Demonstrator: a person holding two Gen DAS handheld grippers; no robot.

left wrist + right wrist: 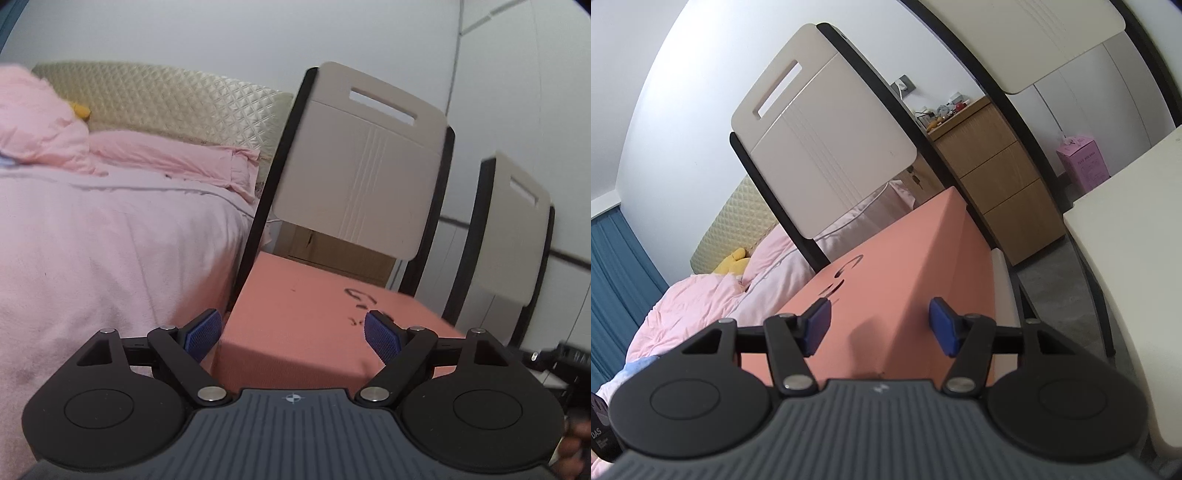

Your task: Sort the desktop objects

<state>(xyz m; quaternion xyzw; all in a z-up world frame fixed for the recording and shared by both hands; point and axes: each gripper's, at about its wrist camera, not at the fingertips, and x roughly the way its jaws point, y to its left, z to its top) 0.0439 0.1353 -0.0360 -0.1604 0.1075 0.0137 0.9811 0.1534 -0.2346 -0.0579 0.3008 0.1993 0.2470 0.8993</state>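
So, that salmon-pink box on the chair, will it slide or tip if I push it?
The pink box looks like stiff cardboard with crisp edges, so it probably keeps its shape. Its matte surface likely drags rather than slips. It overhangs the chair seat, so a push could tip it off.

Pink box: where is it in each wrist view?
Left wrist: pink box at lower centre, on a chair seat, between the spread fingers.
Right wrist: pink box at centre, running up and away from the fingers.
Shared landmark: the black writing on the box's top.
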